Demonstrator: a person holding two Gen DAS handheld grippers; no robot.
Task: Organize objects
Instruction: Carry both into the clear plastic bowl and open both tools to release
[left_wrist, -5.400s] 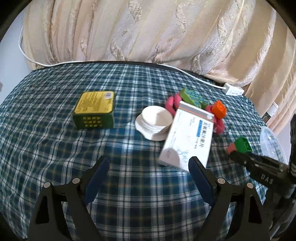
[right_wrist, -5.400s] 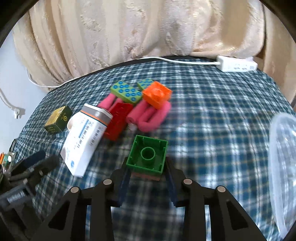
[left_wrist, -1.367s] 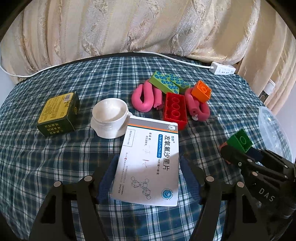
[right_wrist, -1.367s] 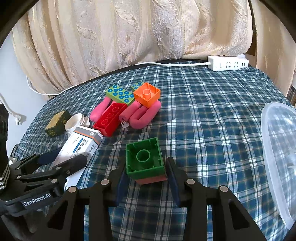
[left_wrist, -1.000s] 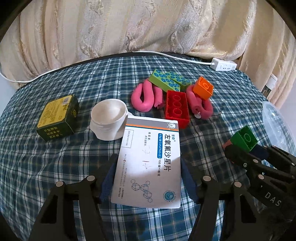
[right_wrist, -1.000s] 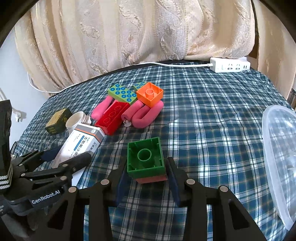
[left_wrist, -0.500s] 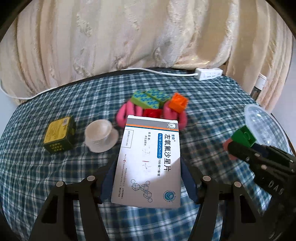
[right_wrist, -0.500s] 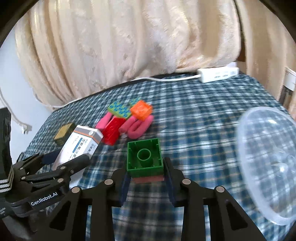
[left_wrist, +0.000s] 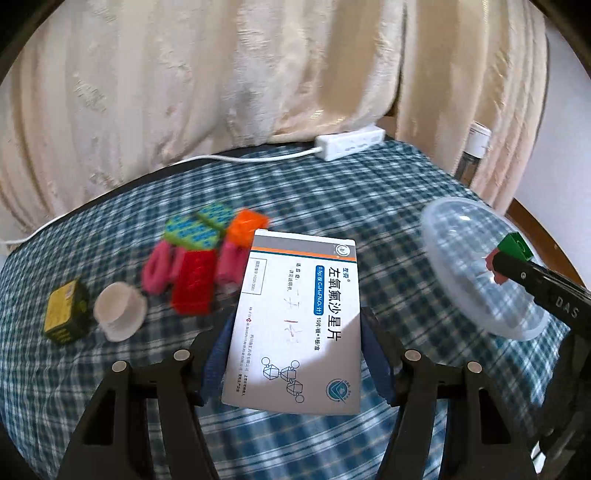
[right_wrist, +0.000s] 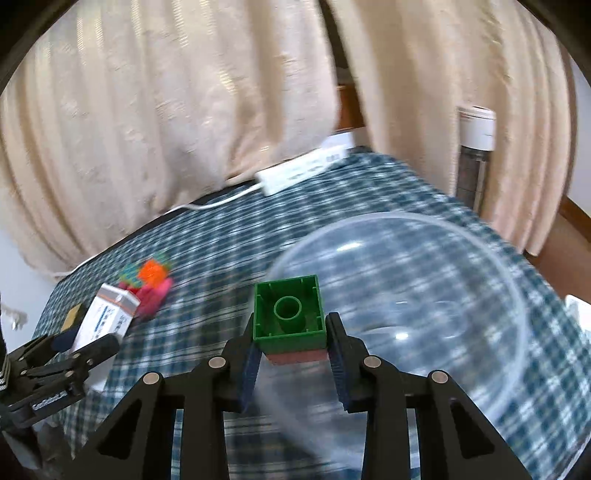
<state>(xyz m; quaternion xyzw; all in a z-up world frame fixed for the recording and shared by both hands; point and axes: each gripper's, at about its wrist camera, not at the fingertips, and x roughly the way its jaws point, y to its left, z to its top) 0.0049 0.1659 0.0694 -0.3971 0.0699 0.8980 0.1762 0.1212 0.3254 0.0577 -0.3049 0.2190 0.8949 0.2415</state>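
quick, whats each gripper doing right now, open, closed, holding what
left gripper: closed on the white medicine box.
right gripper: closed on the green block stacked on a pink one.

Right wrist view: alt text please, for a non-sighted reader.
The right gripper holds a green building block stacked on a red one, at the near rim of a clear plastic bowl on a blue plaid tablecloth.

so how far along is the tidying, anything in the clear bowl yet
Nothing looks finished: the clear bowl shows nothing inside. In hand: the right gripper is shut on the green block near the bowl, and the left gripper grips the white medicine box. Left on the cloth: the red block, orange block, pink pieces, white cup and yellow-green box.
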